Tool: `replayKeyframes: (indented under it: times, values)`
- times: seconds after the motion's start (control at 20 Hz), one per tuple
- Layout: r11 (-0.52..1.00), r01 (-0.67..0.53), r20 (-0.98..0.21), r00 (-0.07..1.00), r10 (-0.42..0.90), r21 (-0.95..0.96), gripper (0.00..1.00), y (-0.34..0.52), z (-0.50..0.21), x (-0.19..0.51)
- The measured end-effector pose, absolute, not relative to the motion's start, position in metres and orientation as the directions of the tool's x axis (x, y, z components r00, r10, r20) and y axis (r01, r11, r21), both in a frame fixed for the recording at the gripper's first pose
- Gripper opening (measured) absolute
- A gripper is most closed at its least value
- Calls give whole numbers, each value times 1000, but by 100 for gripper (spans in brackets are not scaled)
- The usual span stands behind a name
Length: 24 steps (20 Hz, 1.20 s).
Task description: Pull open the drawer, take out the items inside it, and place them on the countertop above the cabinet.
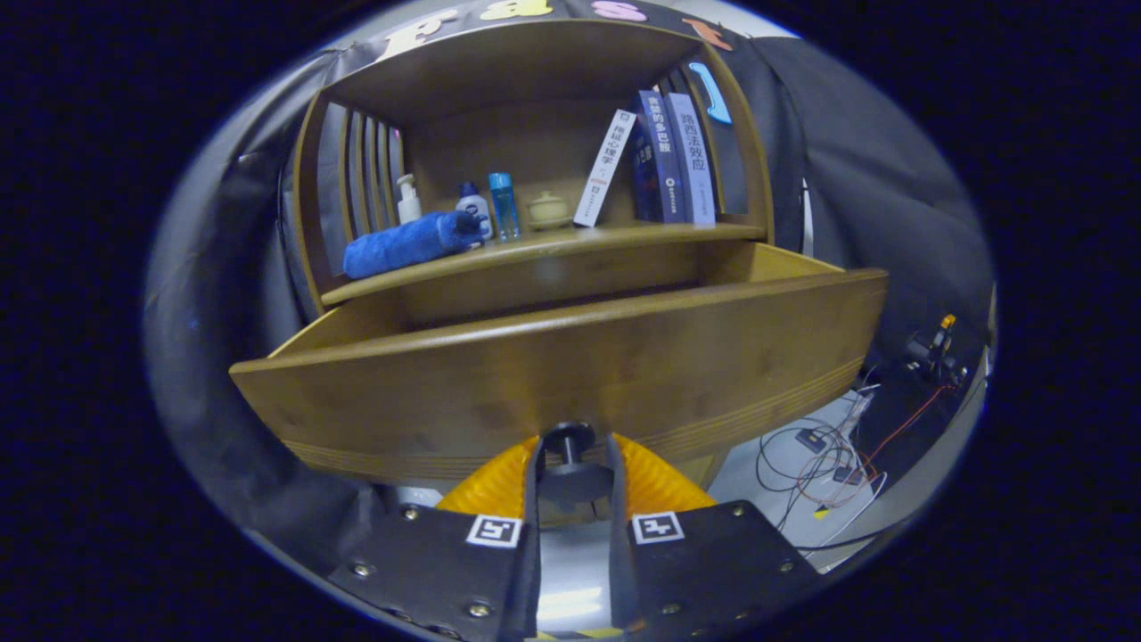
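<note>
Wooden cabinet [535, 116] against black cloth. Gripper [570, 455] fingers narrow, clamped on dark knob [568, 439] of drawer [570, 374]; drawer pulled out, contents hidden. Above drawer, tabletop [553, 245]: rolled blue towel [406, 242], bottles [481, 207], small pot [549, 210], books [669, 160].

Drawer [570, 366] front of varnished wood, smooth, soft sheen, grain faint, fine grooved lines along the lower edge. Knob [569, 441] of dark metal, dull gloss, pinched between both fingers of gripper [570, 464]. Shelf [544, 245] of same wood, satin finish. Towel [406, 243] of rolled cloth, nappy, matt. Bottles [504, 205] of plastic, slightly glossy. Small jar [549, 210] looks glazed ceramic. Books [673, 156] with paper covers, smooth. Cables [824, 459] with plastic sheathing on the floor.
</note>
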<state>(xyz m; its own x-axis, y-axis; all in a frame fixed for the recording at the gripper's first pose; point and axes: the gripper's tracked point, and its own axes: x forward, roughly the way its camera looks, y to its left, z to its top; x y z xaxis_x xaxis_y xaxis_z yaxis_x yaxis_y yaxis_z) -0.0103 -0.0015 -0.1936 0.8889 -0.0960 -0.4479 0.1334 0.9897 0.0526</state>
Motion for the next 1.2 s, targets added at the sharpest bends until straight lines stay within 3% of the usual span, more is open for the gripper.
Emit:
replayKeyframes:
  times: [0.25, 0.35, 0.55, 1.0, 1.2]
  values:
    - [989, 119, -424, 903, -71, 90, 31, -1, -196, -8]
    - [983, 112, -423, 905, -42, 142, 37, 1, -200, -11]
    - [984, 96, -422, 906, -23, 152, 73, -1, -196, -18]
    - [995, 62, -228, 973, -41, 84, 74, 11, -87, -5]
    - [997, 69, -296, 954, -56, 32, 74, 10, -66, 38]
